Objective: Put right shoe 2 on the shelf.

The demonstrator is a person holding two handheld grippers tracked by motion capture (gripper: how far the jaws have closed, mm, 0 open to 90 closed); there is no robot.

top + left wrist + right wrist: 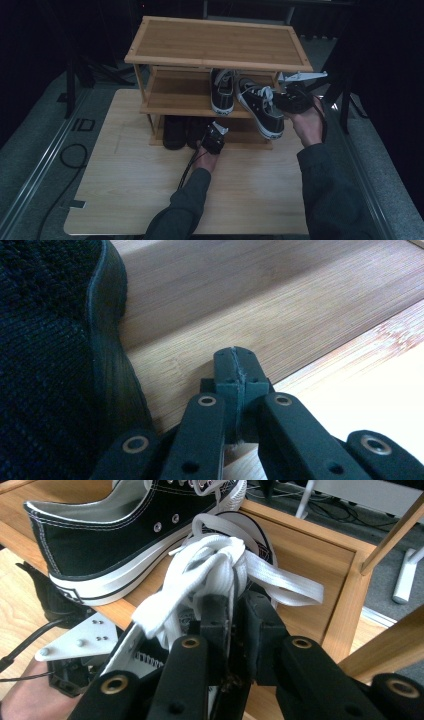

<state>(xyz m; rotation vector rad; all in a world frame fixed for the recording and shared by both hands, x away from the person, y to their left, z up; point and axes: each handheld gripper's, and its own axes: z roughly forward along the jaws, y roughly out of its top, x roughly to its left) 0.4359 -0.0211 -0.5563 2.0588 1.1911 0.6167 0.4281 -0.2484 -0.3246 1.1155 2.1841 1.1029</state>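
A bamboo shoe rack (215, 40) stands on the wooden table (125, 190). One black canvas sneaker (222, 90) rests on its middle shelf. A second black sneaker (260, 107) lies tilted, its toe past the shelf's front edge. My right gripper (280, 100) is shut on this sneaker's upper. In the right gripper view the white laces (215, 560) bunch over the right gripper (234, 607), and the other sneaker (100, 540) sits behind. My left gripper (207, 132) is shut and empty at the bottom shelf. The left gripper (235, 360) lies beside a black shoe (50, 340).
Two dark shoes (175, 132) stand on the bottom shelf. The rack's upright posts (350, 610) frame the right side of the middle shelf. A black cable (70, 155) loops on the floor to the left of the table. The left gripper's grey plate (80, 640) lies below the right one.
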